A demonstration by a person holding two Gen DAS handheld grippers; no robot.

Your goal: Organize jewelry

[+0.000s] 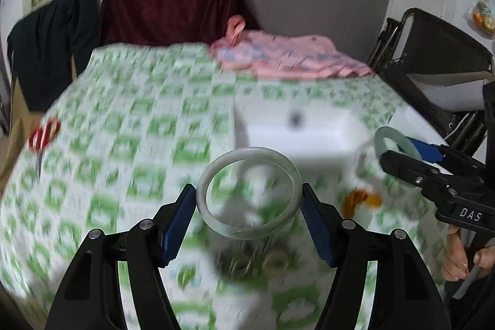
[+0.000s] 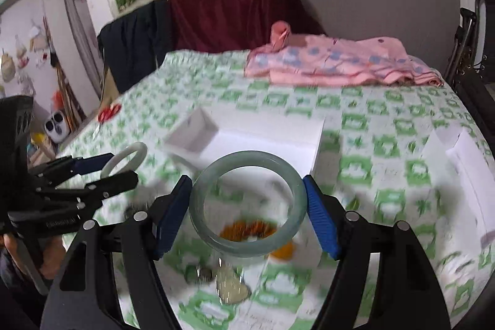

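Pale bangle: a whitish-green jade-like ring point(image 1: 249, 192), pinched across its width by the left gripper point(image 1: 249, 206) and held in the air above the table.
Grey-green bangle: a darker ring point(image 2: 248, 203), pinched the same way by the right gripper point(image 2: 247, 206), also held off the table.
Grip: each ring touches only the blue pads point(image 2: 320, 218) at two opposite points of its smooth rim.
Box: an open white box point(image 2: 263, 141) lies on the green-and-white tablecloth point(image 2: 386, 126) just beyond both rings, probably where they go.
Below: blurred small jewellery, an orange piece point(image 2: 247, 229) and metallic bits point(image 2: 230, 283), lies under the held rings.
Risk: a hard, slick ring held at two points could swivel or slip out, likely if the grip eases; a fall might crack it or hit the pieces below. The two grippers are near each other, so the rings could knock together.
Left view only: the person's hand point(image 1: 461, 255) on the right gripper's handle.
Right view only: a second white box point(image 2: 461, 153) well off to the right, and the first box's raised lid.
Both views: red-handled scissors point(image 1: 43, 135) far left, pink cloth point(image 2: 337, 64) at the far edge.
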